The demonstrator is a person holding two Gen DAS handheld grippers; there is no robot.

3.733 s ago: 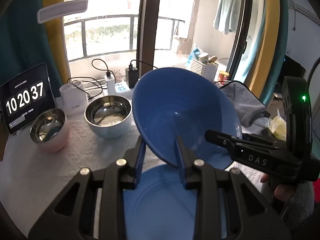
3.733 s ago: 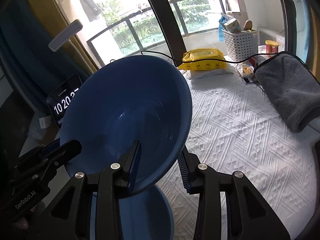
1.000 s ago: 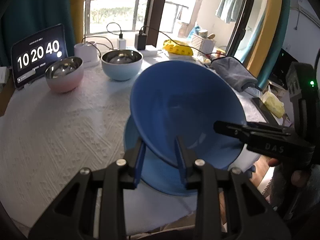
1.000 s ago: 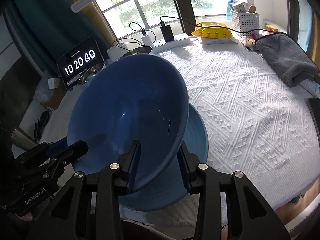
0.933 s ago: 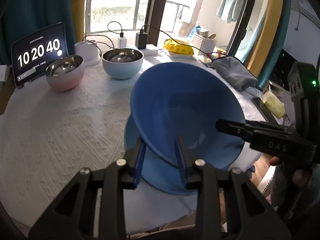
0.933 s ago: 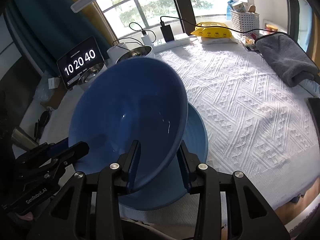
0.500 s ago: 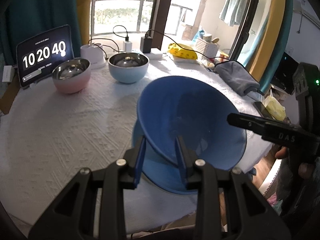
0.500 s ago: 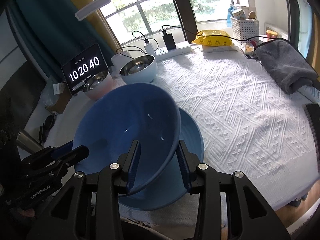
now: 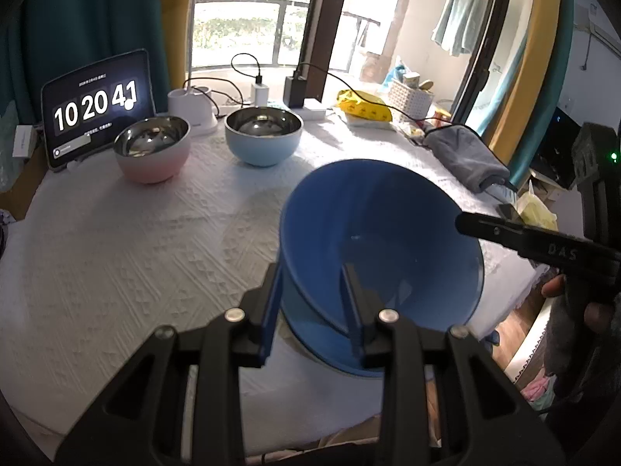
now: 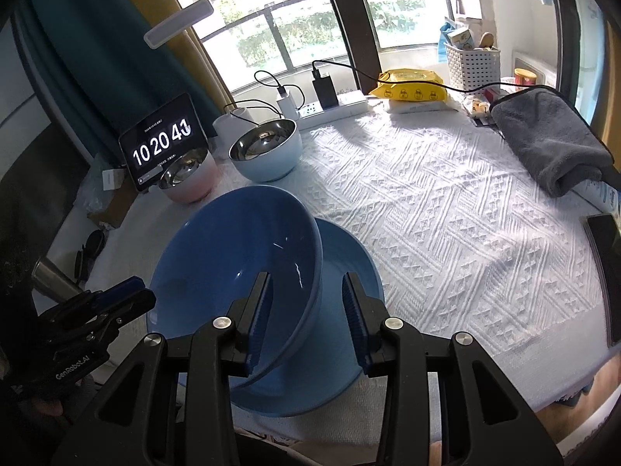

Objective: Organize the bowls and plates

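Note:
A large dark blue bowl [image 9: 382, 240] [image 10: 240, 256] sits tilted on a blue plate [image 10: 349, 272] near the table's front edge; the plate's rim shows under the bowl in the left wrist view [image 9: 310, 334]. My left gripper [image 9: 310, 299] straddles the bowl's near rim with jaws slightly apart. My right gripper [image 10: 306, 306] straddles the opposite rim, its jaws also a little apart. A pink steel-lined bowl [image 9: 152, 154] [image 10: 186, 178] and a light blue steel-lined bowl [image 9: 264, 136] [image 10: 268, 151] stand at the back.
A tablet clock [image 9: 97, 108] and a white lamp base [image 9: 194, 112] stand at the back left. A power strip [image 10: 333, 105], yellow wipes pack [image 10: 411, 89], white basket [image 10: 471, 62] and grey towel [image 10: 551, 147] line the back and right. A phone [image 10: 605, 240] lies at the right edge.
The blue bowl has come down from tilted in the air onto the blue plate. Both grippers' jaws have widened around its rim and pulled back a little.

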